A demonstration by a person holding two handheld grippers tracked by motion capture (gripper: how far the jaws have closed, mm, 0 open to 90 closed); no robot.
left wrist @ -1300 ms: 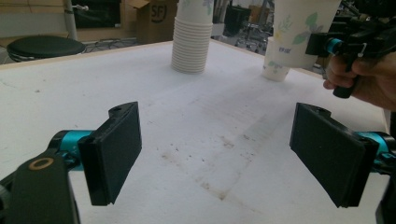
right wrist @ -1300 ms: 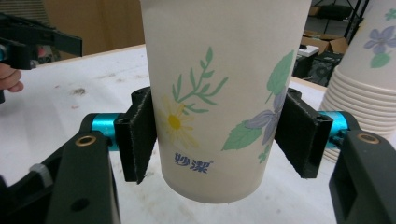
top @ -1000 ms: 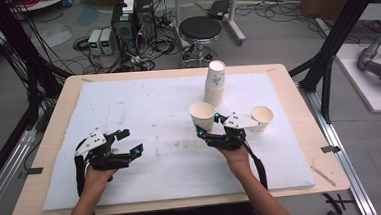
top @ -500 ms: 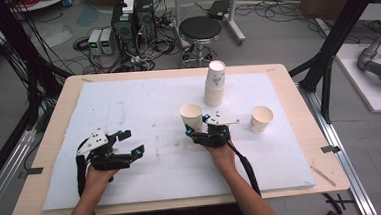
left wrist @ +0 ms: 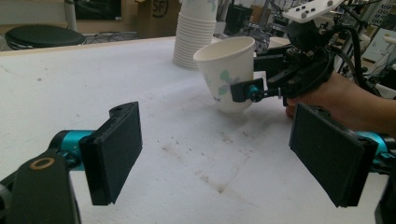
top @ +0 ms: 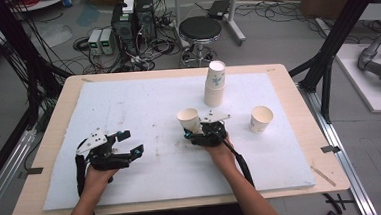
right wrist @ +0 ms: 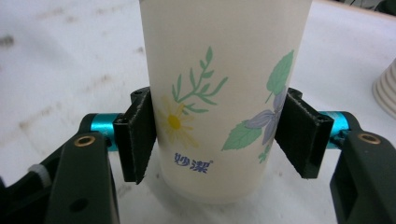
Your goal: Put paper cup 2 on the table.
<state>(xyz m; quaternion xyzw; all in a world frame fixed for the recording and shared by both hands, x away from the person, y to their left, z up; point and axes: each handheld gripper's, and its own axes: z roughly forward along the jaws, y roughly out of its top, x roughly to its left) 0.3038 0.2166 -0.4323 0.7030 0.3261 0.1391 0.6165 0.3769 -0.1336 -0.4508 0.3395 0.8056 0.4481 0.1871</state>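
The right gripper [top: 192,133], clamped on 1 paper cup [top: 189,120], had carried it leftward away from the cup stack [top: 214,84] and lowered it onto the mat [top: 143,105], apparently setting it down; the left gripper [top: 130,143] waited wide, holding nothing.

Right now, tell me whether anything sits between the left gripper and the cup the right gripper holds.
Nothing visible: only bare white mat lies between the open left gripper and the flower-print paper cup, clamped by the right gripper.

Blue "妙潔" on the paper cup [right wrist: 219,93]
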